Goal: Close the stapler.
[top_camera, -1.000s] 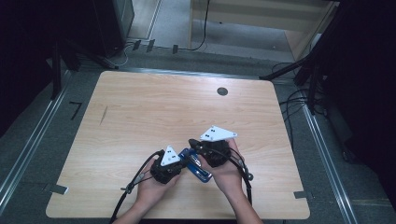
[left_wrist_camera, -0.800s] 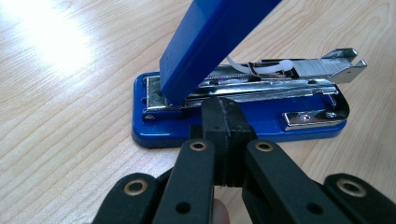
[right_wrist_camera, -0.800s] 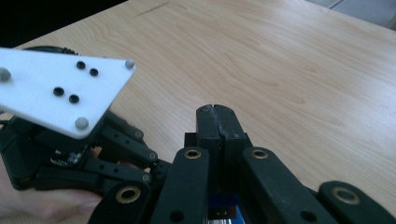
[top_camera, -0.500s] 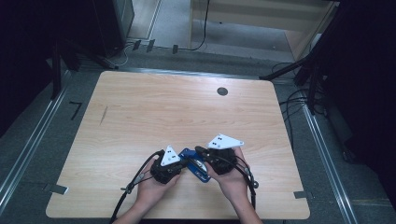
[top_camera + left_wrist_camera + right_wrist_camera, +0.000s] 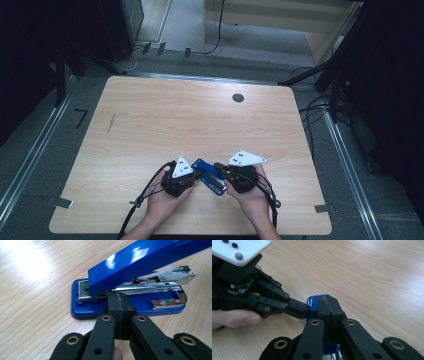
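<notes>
stapler sits near your edge of the bench, one blue one, its lid tilted up off the base. your left tongs, jaws clenched with nothing between them, press their tips against its side under the raised lid. your right tongs, also clenched and empty, rest their tips over its top from the other end. if the right tongs push down off-centre, the stapler may skid or twist away from the left tips, or the lid may snap shut on them. two tongs, one stapler, one bench.
</notes>
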The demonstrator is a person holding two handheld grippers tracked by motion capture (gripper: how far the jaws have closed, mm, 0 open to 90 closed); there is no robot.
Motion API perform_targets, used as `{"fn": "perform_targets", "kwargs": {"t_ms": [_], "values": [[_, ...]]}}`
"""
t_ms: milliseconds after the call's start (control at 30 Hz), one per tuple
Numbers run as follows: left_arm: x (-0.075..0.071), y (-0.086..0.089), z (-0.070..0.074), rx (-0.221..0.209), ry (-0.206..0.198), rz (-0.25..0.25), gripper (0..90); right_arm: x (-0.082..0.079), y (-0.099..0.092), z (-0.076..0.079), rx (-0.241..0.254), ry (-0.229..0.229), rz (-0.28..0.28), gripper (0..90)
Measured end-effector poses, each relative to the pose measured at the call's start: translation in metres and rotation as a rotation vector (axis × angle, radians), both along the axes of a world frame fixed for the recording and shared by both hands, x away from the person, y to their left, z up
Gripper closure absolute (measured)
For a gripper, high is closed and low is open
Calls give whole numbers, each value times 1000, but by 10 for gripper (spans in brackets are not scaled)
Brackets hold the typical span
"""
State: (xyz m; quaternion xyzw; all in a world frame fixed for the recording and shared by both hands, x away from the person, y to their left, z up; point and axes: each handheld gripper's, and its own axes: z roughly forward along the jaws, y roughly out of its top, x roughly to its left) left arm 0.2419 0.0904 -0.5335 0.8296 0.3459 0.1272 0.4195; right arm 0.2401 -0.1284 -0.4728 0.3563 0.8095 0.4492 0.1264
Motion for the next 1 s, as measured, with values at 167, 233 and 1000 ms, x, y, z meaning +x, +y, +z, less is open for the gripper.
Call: {"fn": "perform_targets", "kwargs": {"t_ms": [167, 233, 1000], "values": [[0, 0, 0, 4, -1, -1, 900, -4, -7, -7, 4, 6, -8, 900], [0, 0, 0, 8, -1, -2, 900, -6, -8, -9, 0, 10, -9, 900], [-1, 0, 0, 24, 14, -12, 900, -24, -16, -28, -10, 5, -34, 900]]}}
